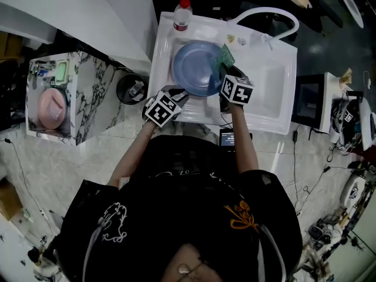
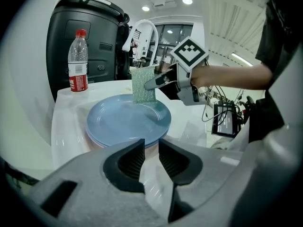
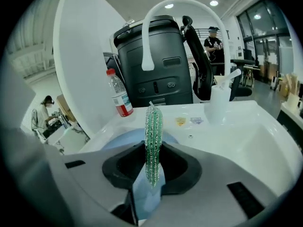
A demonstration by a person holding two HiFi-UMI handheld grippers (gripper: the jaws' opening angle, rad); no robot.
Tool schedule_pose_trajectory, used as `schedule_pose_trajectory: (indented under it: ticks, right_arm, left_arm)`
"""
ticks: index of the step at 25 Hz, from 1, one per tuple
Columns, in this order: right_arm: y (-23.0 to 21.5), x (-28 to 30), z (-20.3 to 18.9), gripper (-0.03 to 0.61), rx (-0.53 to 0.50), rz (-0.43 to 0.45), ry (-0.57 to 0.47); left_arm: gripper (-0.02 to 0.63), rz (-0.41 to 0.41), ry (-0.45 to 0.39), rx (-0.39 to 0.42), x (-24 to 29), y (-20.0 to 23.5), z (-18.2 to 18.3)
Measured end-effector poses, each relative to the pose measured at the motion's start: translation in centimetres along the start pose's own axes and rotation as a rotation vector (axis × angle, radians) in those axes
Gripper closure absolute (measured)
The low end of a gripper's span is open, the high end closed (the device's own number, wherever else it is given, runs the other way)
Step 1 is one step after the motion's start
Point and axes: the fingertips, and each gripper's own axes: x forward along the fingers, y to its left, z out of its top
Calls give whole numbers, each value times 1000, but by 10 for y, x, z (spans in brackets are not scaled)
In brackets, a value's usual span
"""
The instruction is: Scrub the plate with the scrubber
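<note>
In the white sink (image 1: 276, 87), toward its nine o'clock side, lies the round blue plate (image 1: 197, 69) (image 2: 123, 119) (image 3: 120, 140). My right gripper (image 1: 227, 70) (image 3: 152, 167) has its jaws pinched on the green mesh scrubber (image 1: 225, 56) (image 2: 143, 84) (image 3: 154, 136), which stands on edge and meets the plate near its three o'clock rim. My left gripper (image 1: 176, 96) (image 2: 150, 150) sits at the plate's seven o'clock, its jaws a narrow gap apart; I see only pale surface between them, with the plate's rim just beyond the tips. A clear plastic bottle with a red cap and label (image 1: 183, 13) (image 2: 78, 60) (image 3: 119, 98) stands upright at the plate's eleven o'clock, on the sink's corner. The curved white faucet (image 1: 276, 16) (image 3: 151, 32) arches at one o'clock.
</note>
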Motion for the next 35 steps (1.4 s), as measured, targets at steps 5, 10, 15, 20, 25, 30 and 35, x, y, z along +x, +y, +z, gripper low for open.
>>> schedule_pose_trajectory:
  ticks: [5, 10, 15, 20, 25, 30, 35]
  right_arm:
    - [55, -8, -9, 486, 35, 136, 8]
    - [101, -13, -26, 486, 107, 256, 36]
    - [124, -12, -46, 486, 183, 307, 92]
    - [123, -10, -59, 486, 226, 295, 127]
    - [118, -5, -60, 486, 140, 265, 154]
    - [106, -3, -67, 486, -31, 219, 171]
    - [90, -4, -70, 485, 14, 209, 159]
  left_arm:
    - [512, 24, -14, -27, -9, 4, -3]
    - [512, 37, -31, -42, -17, 6, -5]
    - [512, 38, -37, -44, -22, 4, -7]
    - [512, 44, -48, -51, -25, 5, -9]
    - [512, 46, -57, -51, -26, 6, -6]
    - [512, 42, -62, -43, -23, 4, -1]
    - [512, 30, -69, -30, -17, 3, 7]
